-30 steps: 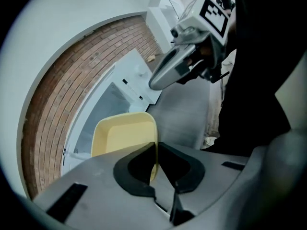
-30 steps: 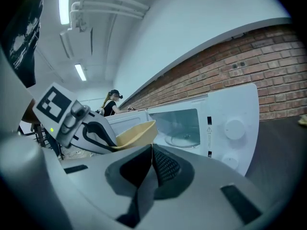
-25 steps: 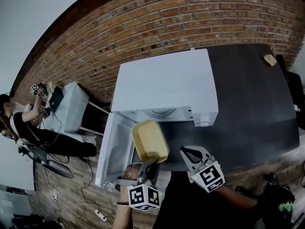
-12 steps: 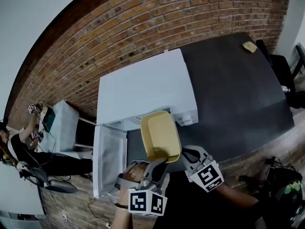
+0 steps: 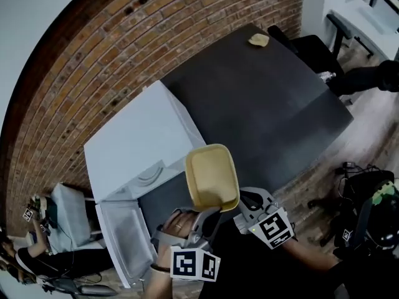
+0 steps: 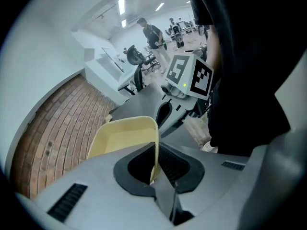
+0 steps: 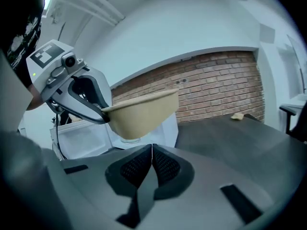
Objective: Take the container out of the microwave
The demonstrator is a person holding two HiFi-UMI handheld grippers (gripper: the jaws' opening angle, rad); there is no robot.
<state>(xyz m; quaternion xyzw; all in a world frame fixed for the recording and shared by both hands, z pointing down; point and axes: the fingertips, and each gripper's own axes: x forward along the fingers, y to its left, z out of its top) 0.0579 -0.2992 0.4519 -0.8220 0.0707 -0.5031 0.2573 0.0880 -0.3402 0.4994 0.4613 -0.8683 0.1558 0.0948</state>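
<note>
While aloft, container (image 5: 212, 177) (yellow) in left claw (image 5: 210, 211)

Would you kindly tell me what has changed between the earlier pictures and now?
The left gripper has carried the container away from the microwave mouth, rightward over the table. The right gripper kept alongside it. Unchanged: the left gripper stays shut on the container's rim, the right gripper stays shut and empty, and the door is still open.
</note>
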